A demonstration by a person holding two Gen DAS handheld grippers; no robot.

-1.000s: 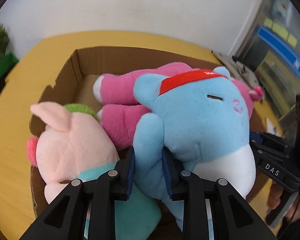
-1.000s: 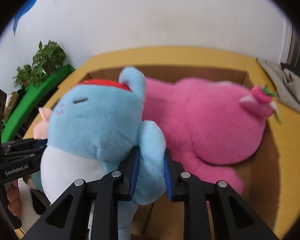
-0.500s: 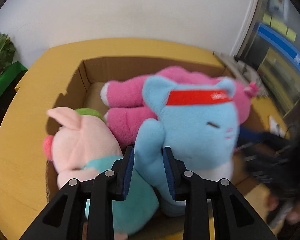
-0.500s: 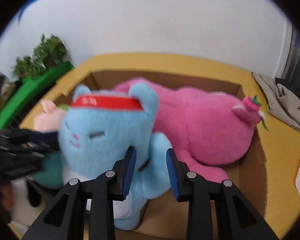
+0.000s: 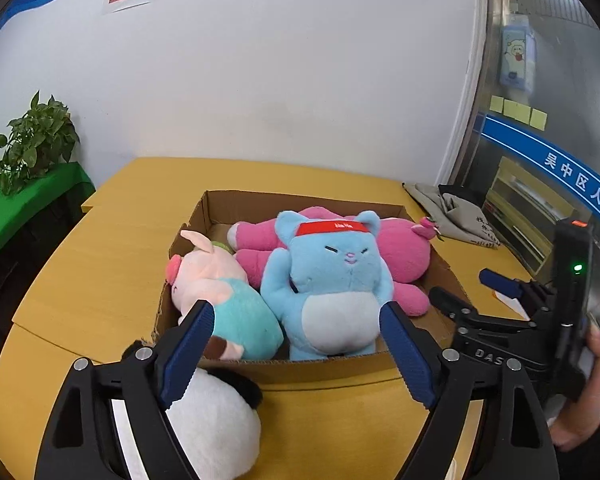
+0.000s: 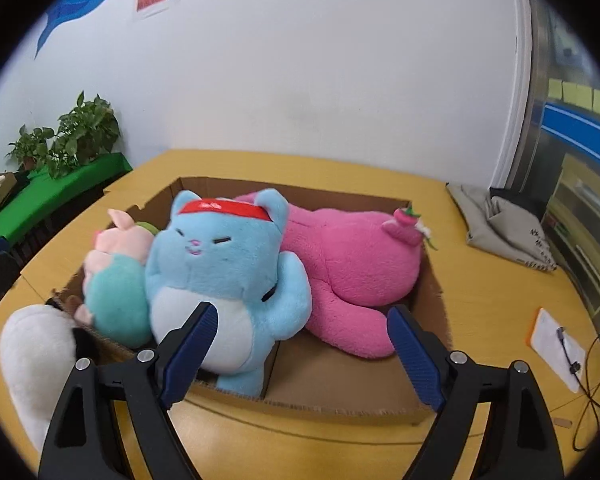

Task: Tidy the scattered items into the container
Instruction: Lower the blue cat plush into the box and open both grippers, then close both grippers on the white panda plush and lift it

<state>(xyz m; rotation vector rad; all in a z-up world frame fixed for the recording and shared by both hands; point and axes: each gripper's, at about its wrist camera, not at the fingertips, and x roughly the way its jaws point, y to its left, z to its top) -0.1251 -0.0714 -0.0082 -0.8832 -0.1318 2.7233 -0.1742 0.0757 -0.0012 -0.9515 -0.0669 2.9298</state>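
Note:
A cardboard box (image 5: 328,364) (image 6: 340,404) stands on the yellow table. In it sit a blue plush cat with a red headband (image 5: 332,276) (image 6: 220,272), a big pink plush (image 5: 400,252) (image 6: 352,264) and a pale pink pig in a teal shirt (image 5: 220,292) (image 6: 116,272). A white and black plush (image 5: 216,420) (image 6: 36,360) lies on the table outside the box's near left corner. My left gripper (image 5: 296,356) and right gripper (image 6: 304,356) are both open and empty, held back from the box's near wall. The right gripper also shows in the left wrist view (image 5: 476,292).
A grey cloth bag (image 5: 452,212) (image 6: 504,224) lies at the table's far right. A white card with a cable (image 6: 556,344) lies at the right. A green-covered stand with plants (image 5: 28,192) (image 6: 64,176) is at the left. A white wall is behind.
Both grippers have let go of the blue cat's arms, opened wide and pulled back. The blue cat now sits upright in the box.

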